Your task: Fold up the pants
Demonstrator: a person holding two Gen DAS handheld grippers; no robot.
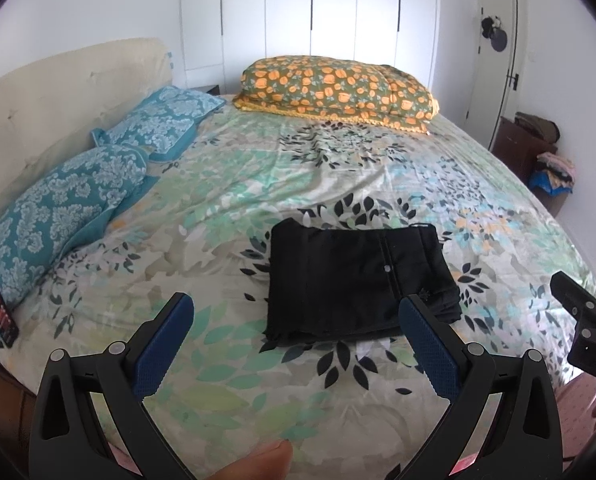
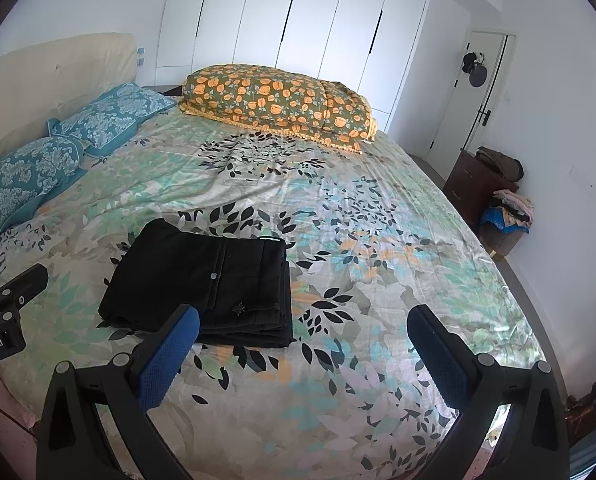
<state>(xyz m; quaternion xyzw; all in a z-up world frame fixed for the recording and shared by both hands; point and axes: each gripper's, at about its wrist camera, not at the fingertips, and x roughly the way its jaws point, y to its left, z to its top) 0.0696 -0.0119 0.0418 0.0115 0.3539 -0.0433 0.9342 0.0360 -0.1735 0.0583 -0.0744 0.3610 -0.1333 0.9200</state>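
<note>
The black pants (image 1: 353,280) lie folded into a compact rectangle on the floral bedspread (image 1: 258,184), a small button showing on top. They also show in the right wrist view (image 2: 202,280). My left gripper (image 1: 298,308) is open and empty, held above the bed just short of the pants' near edge. My right gripper (image 2: 303,320) is open and empty, to the right of the pants and near their front corner. The right gripper's body shows at the right edge of the left wrist view (image 1: 585,316).
Two teal patterned pillows (image 1: 78,184) lie along the cream headboard (image 1: 58,92) at left. A folded orange-flowered quilt (image 1: 337,88) sits at the far side. A phone (image 1: 0,312) lies by the near pillow. White wardrobe, door and a cabinet with clothes (image 2: 497,188) stand at right.
</note>
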